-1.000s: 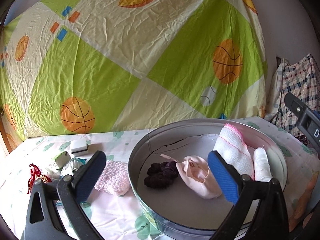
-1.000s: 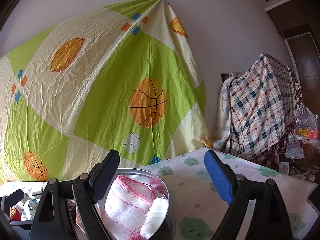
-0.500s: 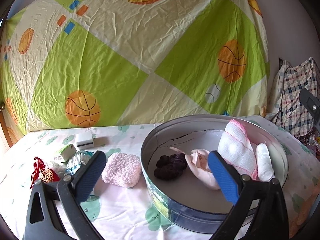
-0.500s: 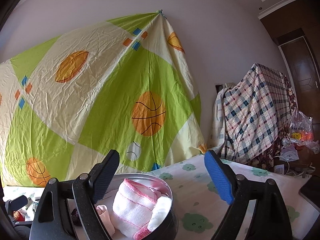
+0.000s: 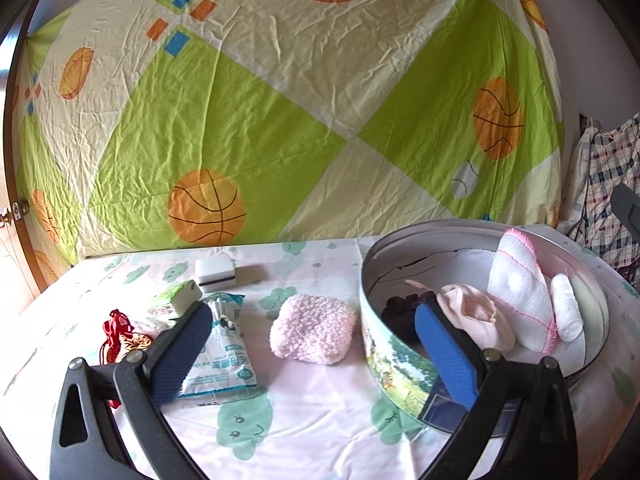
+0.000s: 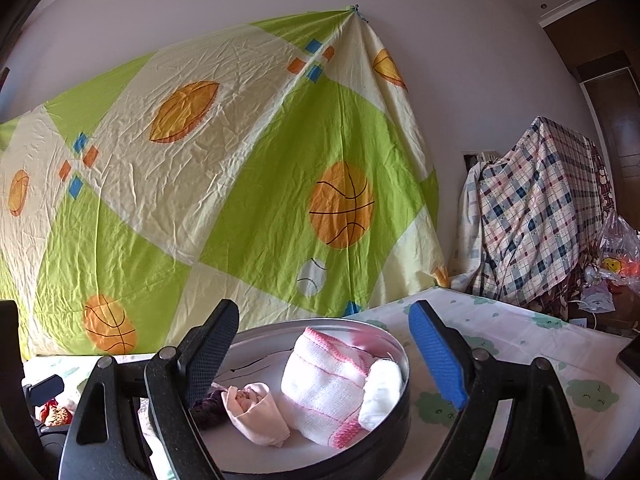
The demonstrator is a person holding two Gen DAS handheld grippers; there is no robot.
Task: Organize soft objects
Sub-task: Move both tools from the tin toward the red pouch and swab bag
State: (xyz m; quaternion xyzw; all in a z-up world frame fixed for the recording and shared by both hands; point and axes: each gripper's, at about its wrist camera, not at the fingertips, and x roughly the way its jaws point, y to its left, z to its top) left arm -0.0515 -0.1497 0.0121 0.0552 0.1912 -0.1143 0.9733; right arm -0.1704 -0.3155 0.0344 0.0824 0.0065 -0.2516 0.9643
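Note:
A round metal tin (image 5: 384,344) stands on the table at the right. It holds a white-and-pink towel (image 5: 520,300), a white roll (image 5: 566,312), a peach cloth (image 5: 476,316) and a dark purple piece (image 5: 398,316). A fluffy pink cloth (image 5: 312,328) lies on the table just left of the tin. My left gripper (image 5: 308,344) is open and empty, above and in front of the pink cloth. My right gripper (image 6: 320,352) is open and empty, above the tin (image 6: 396,408), with the towel (image 6: 324,384) below it.
Left of the pink cloth lie a plastic packet (image 5: 224,356), a green-and-white pack (image 5: 176,300), a white sponge block (image 5: 214,274) and a red-and-gold pouch (image 5: 120,336). A basketball-print sheet (image 5: 280,120) hangs behind the table. Plaid-covered furniture (image 6: 536,220) stands at the right.
My left gripper has swung left, from over the tin toward the fluffy pink cloth, bringing the left-side items into view. My right gripper has pulled back and up a little from the tin.

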